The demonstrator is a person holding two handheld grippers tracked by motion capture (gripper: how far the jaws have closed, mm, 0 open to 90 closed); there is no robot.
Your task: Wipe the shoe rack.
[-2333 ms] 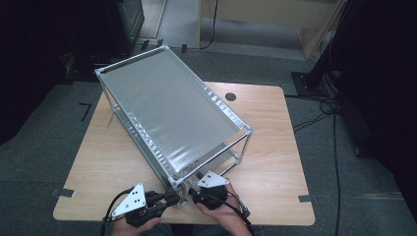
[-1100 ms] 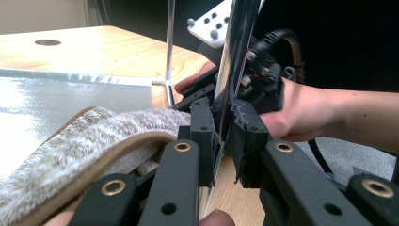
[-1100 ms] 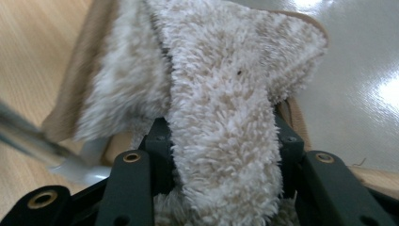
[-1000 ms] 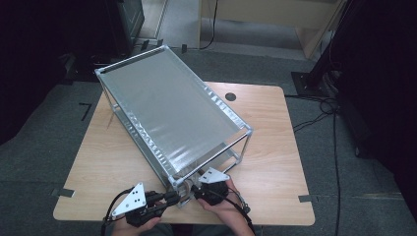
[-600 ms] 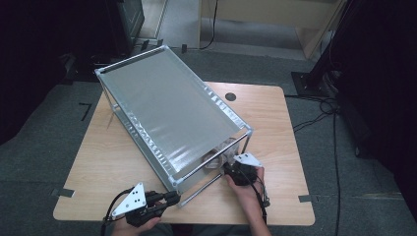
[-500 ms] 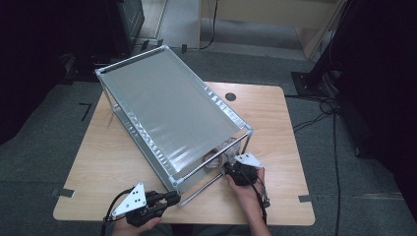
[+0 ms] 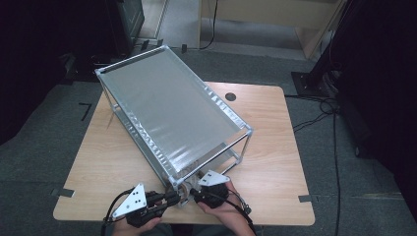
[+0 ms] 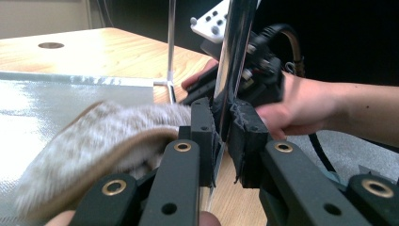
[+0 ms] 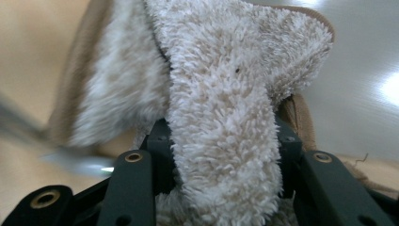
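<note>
A chrome wire rack (image 7: 172, 113) with a silvery liner on top stands slantwise on the wooden table (image 7: 275, 147). My left gripper (image 7: 174, 197) is shut on the rack's near corner post (image 8: 237, 47), and its jaws (image 8: 223, 127) pinch the tube from both sides. My right gripper (image 7: 195, 194) sits just right of that post, shut on a fluffy beige and white cloth (image 9: 221, 117). Its jaws have just closed a little further on the cloth. The cloth (image 8: 94, 141) lies bunched on the rack's lower shelf (image 8: 28, 103), beside the post.
A round cable hole (image 7: 230, 97) sits in the table's far edge. Cables (image 7: 319, 118) trail over the grey carpet at the right. Bare tabletop lies left and right of the rack. The person's right hand (image 8: 291, 108) shows behind the post.
My right gripper, which had swung out to the rack's right front leg, has come back left to the near corner post. The left gripper and the rack have stayed still.
</note>
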